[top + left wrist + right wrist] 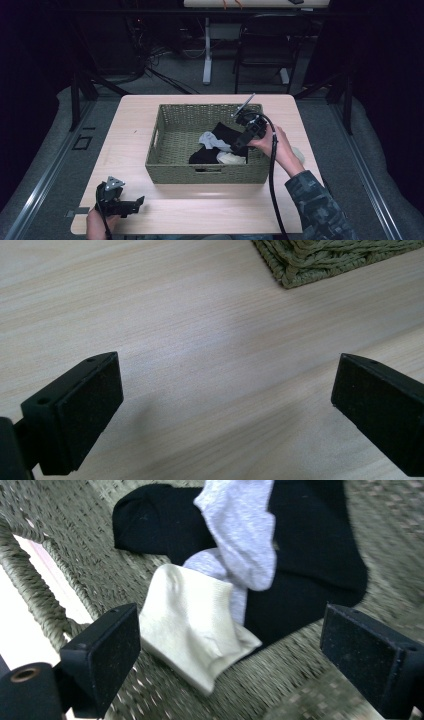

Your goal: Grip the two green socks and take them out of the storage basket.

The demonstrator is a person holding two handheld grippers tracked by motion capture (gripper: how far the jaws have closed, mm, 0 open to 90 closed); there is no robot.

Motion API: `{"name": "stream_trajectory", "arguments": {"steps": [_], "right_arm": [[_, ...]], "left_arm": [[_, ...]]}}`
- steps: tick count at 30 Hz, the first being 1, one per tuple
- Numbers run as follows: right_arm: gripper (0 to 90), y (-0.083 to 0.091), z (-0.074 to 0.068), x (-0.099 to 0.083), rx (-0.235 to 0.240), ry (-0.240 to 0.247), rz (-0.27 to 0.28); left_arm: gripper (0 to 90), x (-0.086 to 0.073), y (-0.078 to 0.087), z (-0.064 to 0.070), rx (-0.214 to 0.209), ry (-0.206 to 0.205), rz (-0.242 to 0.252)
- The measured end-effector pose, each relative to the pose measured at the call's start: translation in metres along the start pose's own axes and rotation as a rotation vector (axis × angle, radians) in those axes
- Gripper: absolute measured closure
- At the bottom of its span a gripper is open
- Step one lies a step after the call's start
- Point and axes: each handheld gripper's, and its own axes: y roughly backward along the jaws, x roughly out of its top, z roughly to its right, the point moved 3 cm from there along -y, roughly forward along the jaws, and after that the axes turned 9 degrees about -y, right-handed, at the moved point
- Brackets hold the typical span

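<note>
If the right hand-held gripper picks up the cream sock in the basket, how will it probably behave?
The cream sock looks like soft knit lying crumpled, so it will likely hang limp and weigh little. It seems to overlap the grey sock, which may drag along. The right hand-held gripper is open just above it, inside the basket.

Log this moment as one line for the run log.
right gripper: open, over socks in basket | cream sock: nearest | left gripper: open, idle over table

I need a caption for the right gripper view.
Open right gripper above cream sock, grey sock and black sock in woven basket.
</note>
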Motion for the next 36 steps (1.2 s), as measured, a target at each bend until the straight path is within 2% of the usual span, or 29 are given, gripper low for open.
{"name": "stream_trajectory", "arguments": {"steps": [3,7,10,15,17,18,19,20,21,24,26,27,28,29,32,35,36], "right_arm": [[9.9,-0.016,-0.007,0.002,0.009,0.017,-0.022],[10.9,-0.026,-0.011,0.004,0.016,0.027,-0.047],[13.0,-0.037,-0.017,0.005,0.013,0.048,-0.095],[15.4,-0.048,-0.018,0.005,0.021,0.049,-0.125],[19.3,-0.054,-0.017,0.005,0.02,0.045,-0.167],[23.3,-0.056,-0.015,0.005,0.014,0.046,-0.175],[23.3,-0.056,-0.015,0.005,0.014,0.046,-0.175],[30.3,-0.059,-0.015,0.004,0.014,0.028,-0.178],[34.2,-0.059,-0.014,0.005,0.007,0.038,-0.203],[37.5,-0.061,-0.014,0.004,0.011,0.03,-0.209],[25.1,-0.057,-0.014,0.006,0.042,0.031,-0.176],[25.1,-0.057,-0.014,0.006,0.042,0.031,-0.176],[22.5,-0.056,-0.015,0.007,0.061,0.021,-0.155],[18.6,-0.053,-0.016,0.009,0.054,0.032,-0.151],[16.6,-0.053,-0.021,0.011,0.066,0.04,-0.149],[15.6,-0.058,-0.029,0.015,0.057,0.072,-0.172],[15.7,-0.06,-0.03,0.016,0.06,0.068,-0.174]], "left_arm": [[0.1,0.0,0.0,0.0,0.001,0.001,0.003],[0.1,0.0,0.0,0.0,0.0,0.001,0.002],[0.1,0.0,0.0,0.0,0.0,0.001,0.003],[0.1,0.0,0.0,0.0,-0.001,0.001,0.003],[0.1,0.0,0.0,0.0,-0.001,0.001,0.002],[0.1,0.0,0.0,0.0,-0.001,0.0,0.001],[0.1,0.0,0.0,0.0,-0.001,0.0,0.001],[0.1,0.0,0.0,0.0,0.0,0.0,0.001],[0.1,0.0,0.0,0.0,0.0,0.0,0.001],[0.1,0.0,0.0,0.0,-0.001,0.0,0.001],[0.1,0.0,0.0,0.0,-0.001,0.0,0.003],[0.1,0.0,0.0,0.0,-0.001,0.0,0.002],[0.1,0.0,0.0,0.0,-0.001,-0.001,0.001],[0.1,0.0,0.0,0.0,-0.002,-0.005,-0.001],[0.1,0.0,0.0,0.0,-0.004,-0.007,-0.002],[0.1,0.0,0.0,0.0,-0.002,-0.005,0.0],[0.1,0.0,0.0,0.0,-0.002,-0.005,0.0]]}}
